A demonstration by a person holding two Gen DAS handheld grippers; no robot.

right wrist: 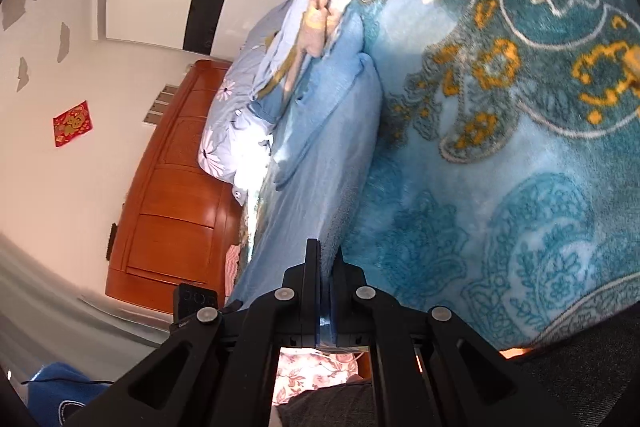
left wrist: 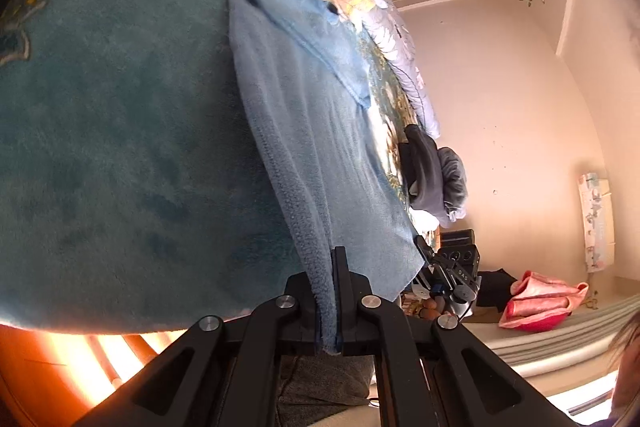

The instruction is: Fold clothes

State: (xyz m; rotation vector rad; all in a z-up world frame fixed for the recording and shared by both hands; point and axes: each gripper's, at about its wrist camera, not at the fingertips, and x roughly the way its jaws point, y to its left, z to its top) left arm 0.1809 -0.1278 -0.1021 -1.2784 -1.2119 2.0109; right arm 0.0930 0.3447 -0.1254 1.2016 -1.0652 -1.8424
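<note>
Both the left tongs and right tongs pinch the blue garment's near hem, likely to fold it away over the bed.

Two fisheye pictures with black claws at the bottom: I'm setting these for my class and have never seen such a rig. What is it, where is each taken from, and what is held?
No robot here: a person holds a two-finger claw in each hand, each with a camera looking along its fingers. One picture is from the left claw, the other from the right claw. Both are shut on an edge of the same light blue garment, which lies on a teal patterned blanket covering a bed. Beyond lie a floral quilt and dark clothes.
</note>
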